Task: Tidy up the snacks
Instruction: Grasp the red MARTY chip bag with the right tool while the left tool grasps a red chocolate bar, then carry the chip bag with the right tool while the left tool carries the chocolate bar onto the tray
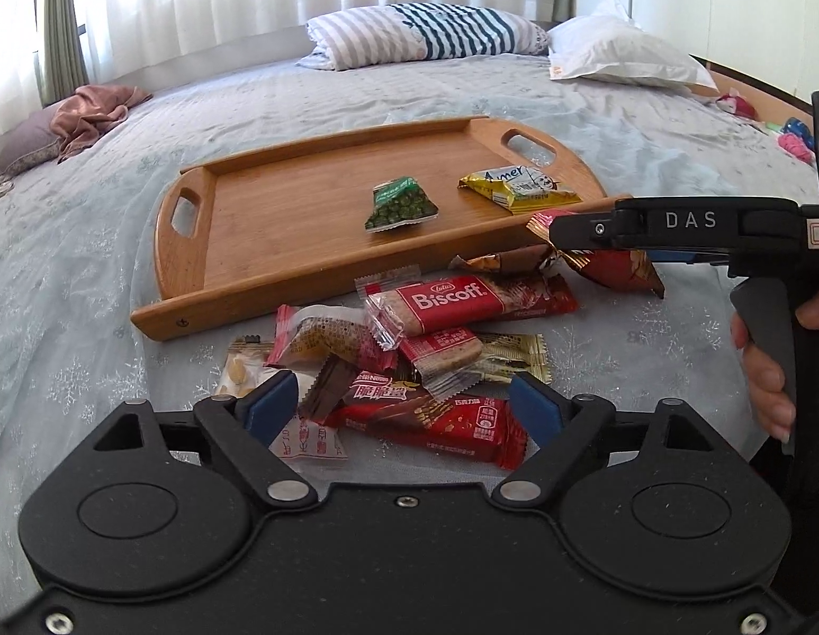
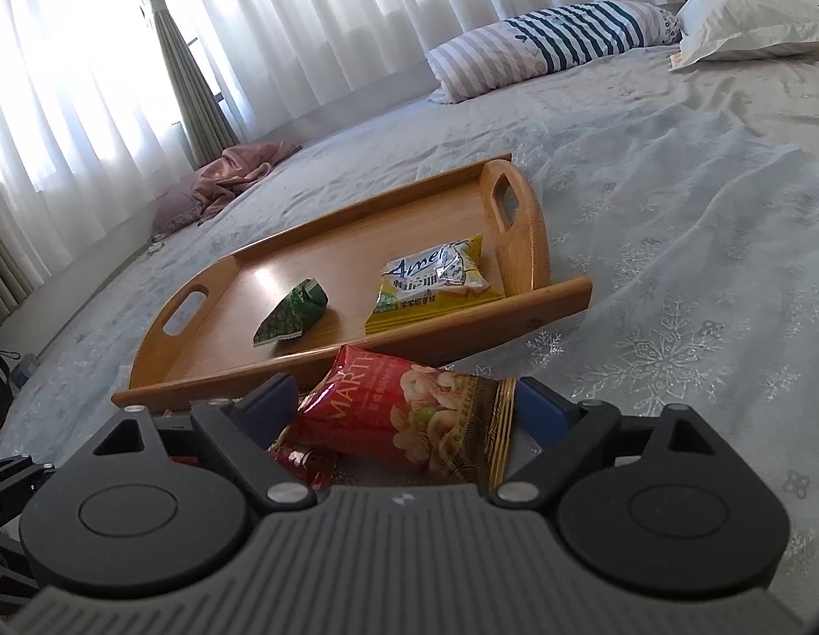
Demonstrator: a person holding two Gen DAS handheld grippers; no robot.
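Note:
My left gripper (image 1: 401,405) hangs open over a pile of wrapped snacks on the bed. A red chocolate wafer bar (image 1: 435,426) lies between its blue pads (image 1: 266,405), untouched, with a Biscoff pack (image 1: 451,301) just beyond. My right gripper (image 2: 406,397) is open around a red nut bag (image 2: 404,418), whose ends come close to both pads; in the left wrist view the right gripper (image 1: 568,230) reaches in from the right over that nut bag (image 1: 621,270). The wooden tray (image 1: 282,296) (image 2: 515,312) holds a green pea packet (image 1: 401,206) (image 2: 293,317) and a yellow packet (image 1: 520,188) (image 2: 435,280).
The tray and pile rest on a pale patterned bedspread (image 2: 674,264). A striped pillow (image 1: 425,37) and a white pillow (image 1: 621,53) lie at the far end, and a pink cloth (image 1: 91,111) sits far left. A person's hand (image 1: 764,370) grips the right gripper's handle.

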